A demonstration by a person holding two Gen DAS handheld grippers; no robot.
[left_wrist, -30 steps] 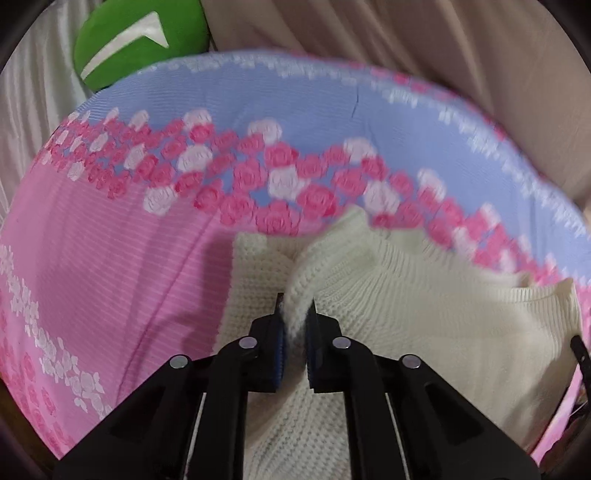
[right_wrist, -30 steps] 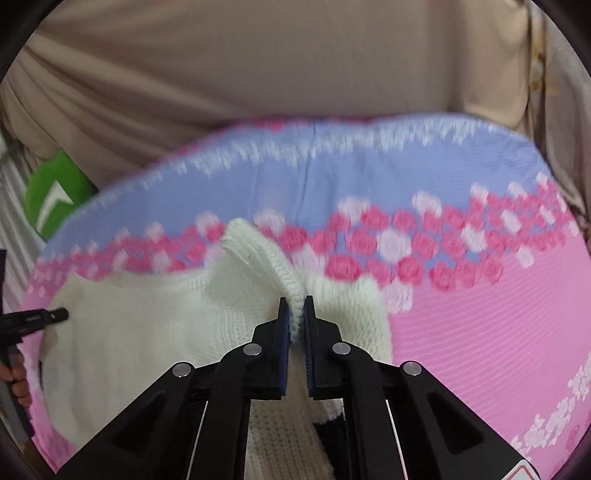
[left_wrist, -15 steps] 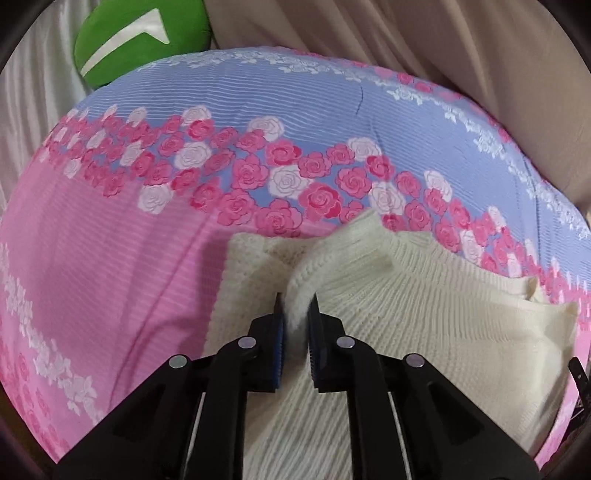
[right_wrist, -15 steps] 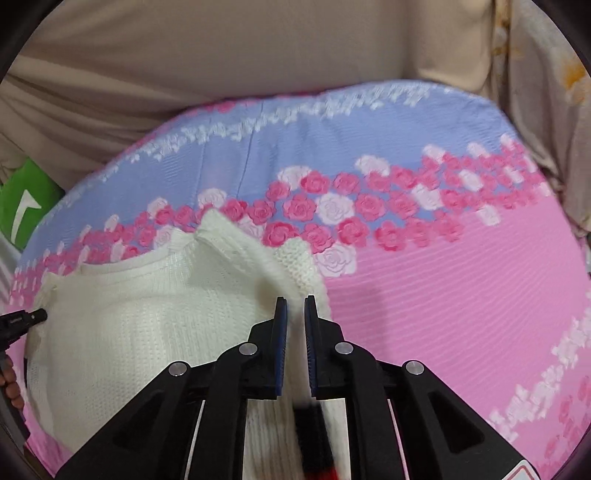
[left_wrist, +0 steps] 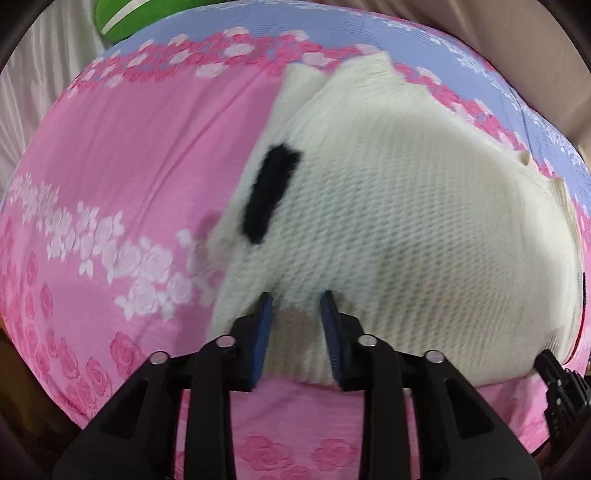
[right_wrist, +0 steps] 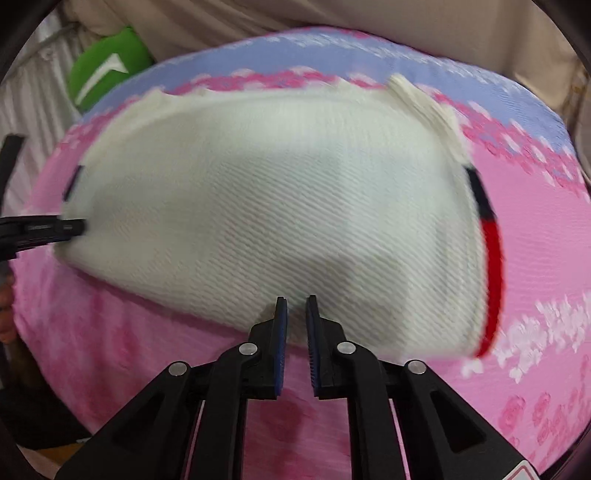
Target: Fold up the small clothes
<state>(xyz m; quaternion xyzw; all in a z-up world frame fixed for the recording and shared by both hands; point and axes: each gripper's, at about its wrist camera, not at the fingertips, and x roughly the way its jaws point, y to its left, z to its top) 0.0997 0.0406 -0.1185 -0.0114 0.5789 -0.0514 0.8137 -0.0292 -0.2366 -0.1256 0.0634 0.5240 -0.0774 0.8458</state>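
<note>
A cream knitted sweater [left_wrist: 406, 229] lies spread on a bed covered by a pink and lilac sheet [left_wrist: 122, 155] printed with bands of roses. Both views are blurred.

In the left wrist view, the left claw [left_wrist: 295, 321] sits at the near hem of the sweater with its blue-padded fingers [left_wrist: 263, 332] spread apart; knit shows in the gap between them, but nothing is pinched. A black fuzzy patch [left_wrist: 271, 192] marks the garment's left side, and ribbed edges stick up at its far end.

In the right wrist view, the right claw [right_wrist: 295, 325] is also at the near hem, its fingers a narrow gap apart and not closed on the fabric. A black and red stripe [right_wrist: 491, 258] runs along the sweater's right edge. The tip of the other tool reaches the sweater's left edge there.

A green cushion [right_wrist: 107, 70] with a white mark rests beyond the sheet's far left corner, against beige fabric [right_wrist: 332, 22].
</note>
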